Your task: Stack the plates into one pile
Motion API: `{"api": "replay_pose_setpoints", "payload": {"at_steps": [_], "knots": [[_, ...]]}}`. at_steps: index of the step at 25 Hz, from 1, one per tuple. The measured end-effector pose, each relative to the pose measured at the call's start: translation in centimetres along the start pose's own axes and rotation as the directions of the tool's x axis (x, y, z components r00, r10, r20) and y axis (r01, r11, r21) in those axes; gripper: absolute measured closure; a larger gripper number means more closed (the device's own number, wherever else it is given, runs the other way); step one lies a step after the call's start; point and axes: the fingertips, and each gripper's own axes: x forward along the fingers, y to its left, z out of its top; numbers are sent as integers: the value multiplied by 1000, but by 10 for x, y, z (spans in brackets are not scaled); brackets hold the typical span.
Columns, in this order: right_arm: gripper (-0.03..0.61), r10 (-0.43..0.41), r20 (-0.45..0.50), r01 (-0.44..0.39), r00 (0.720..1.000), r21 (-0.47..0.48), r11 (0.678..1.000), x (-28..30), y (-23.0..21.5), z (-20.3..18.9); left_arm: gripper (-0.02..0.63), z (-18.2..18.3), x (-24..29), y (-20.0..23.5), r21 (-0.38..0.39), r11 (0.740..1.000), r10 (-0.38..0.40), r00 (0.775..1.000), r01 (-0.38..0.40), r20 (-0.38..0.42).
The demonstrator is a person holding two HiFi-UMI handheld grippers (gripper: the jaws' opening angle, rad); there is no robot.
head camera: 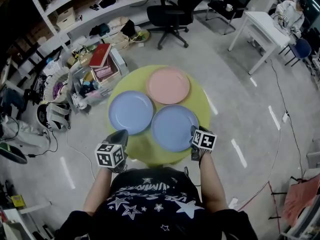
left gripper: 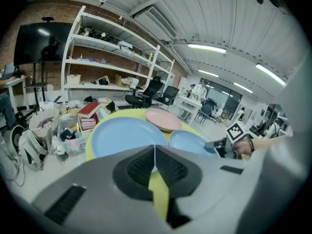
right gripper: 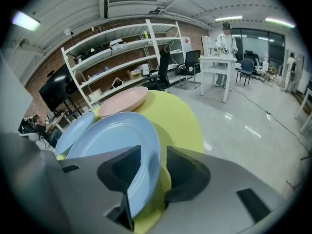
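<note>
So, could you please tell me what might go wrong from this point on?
1. The right gripper has its jaws open astride only the rim of the nearer blue plate; a grip that shallow may let it tilt or slip.
2. That plate lies close beside the pink plate and the other blue plate, so lifting it could nudge them.

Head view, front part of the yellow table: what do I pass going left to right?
left hand-held gripper, left blue plate, right blue plate, right hand-held gripper at that plate's right rim. The pink plate behind them overlaps both, so omitted.
</note>
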Motion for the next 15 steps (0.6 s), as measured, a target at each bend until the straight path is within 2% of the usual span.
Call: {"api": "replay_pose_setpoints", "payload": {"at_steps": [7,10,12,15], "knots": [[410,18,0,-18,1000,-1,1000,3,1,4,595,-8,-3,20,-47,995,90,995,-91,-30],[410,13,6,-13,1000,0,1000,1,2,3,595,-18,-5,41,-100,984,141,988,-147,-63],[410,12,7,-13,1000,12,1000,-1,4,2,595,-22,-5,52,-127,980,143,986,-153,-86],[410,-2,13,2,1000,18,1000,-4,4,3,595,-25,1,63,-126,979,146,982,-161,-122]]}}
